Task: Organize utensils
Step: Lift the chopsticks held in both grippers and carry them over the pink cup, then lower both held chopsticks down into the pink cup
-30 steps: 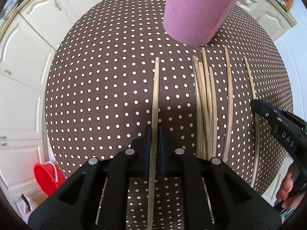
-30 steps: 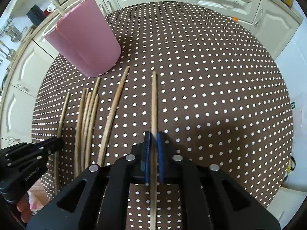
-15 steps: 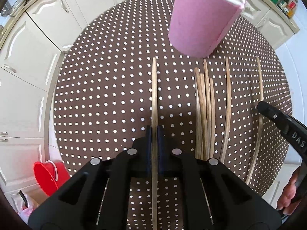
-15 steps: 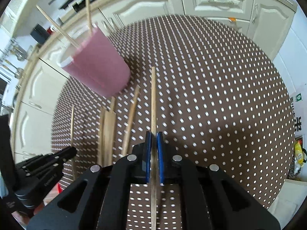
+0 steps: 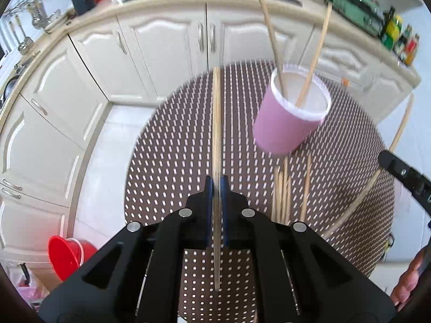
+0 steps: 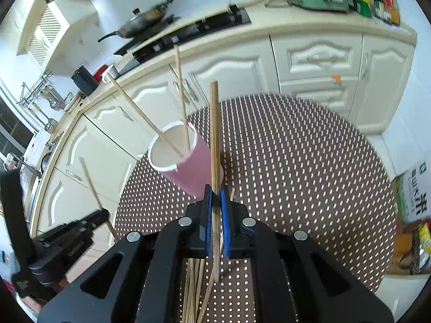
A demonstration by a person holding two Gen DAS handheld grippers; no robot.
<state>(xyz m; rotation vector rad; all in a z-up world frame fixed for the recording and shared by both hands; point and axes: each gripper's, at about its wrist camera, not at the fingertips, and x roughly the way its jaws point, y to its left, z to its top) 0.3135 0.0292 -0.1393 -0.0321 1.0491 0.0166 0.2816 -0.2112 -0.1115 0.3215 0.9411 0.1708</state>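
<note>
Brown tablecloth with white dots (image 5: pixel 175 148) over round table, blurred in both views. Cream kitchen cabinets (image 5: pixel 167 51) behind, hob (image 6: pixel 188 35) on the counter, pan (image 6: pixel 142 21) on it. Red bucket (image 5: pixel 67 253) on the floor, lower left in left wrist view. Pink cup (image 5: pixel 285 126) with white rim upright on the cloth, two bamboo chopsticks (image 5: pixel 269 29) leaning out of it. Same cup (image 6: pixel 186 164) just beyond right gripper's tips in right wrist view. Loose chopsticks (image 5: pixel 282 188) flat on the cloth in a bunch in front of the cup, toward the grippers.

Left gripper (image 5: pixel 216 185) clamped on one chopstick (image 5: pixel 216 123) between blue pads, stick running straight ahead past the tips, raised clear of the cloth. Right gripper (image 6: pixel 214 196) clamped likewise on its own chopstick (image 6: pixel 214 134), round end pointing up and away, shaft crossing in front of the cup's right side. Right gripper also seen at right edge of left view (image 5: pixel 404 173), its stick slanting up. Left gripper seen at lower left of right view (image 6: pixel 78 231), stick angled upward. Part of a hand (image 5: pixel 409 280) at lower right of left view.
</note>
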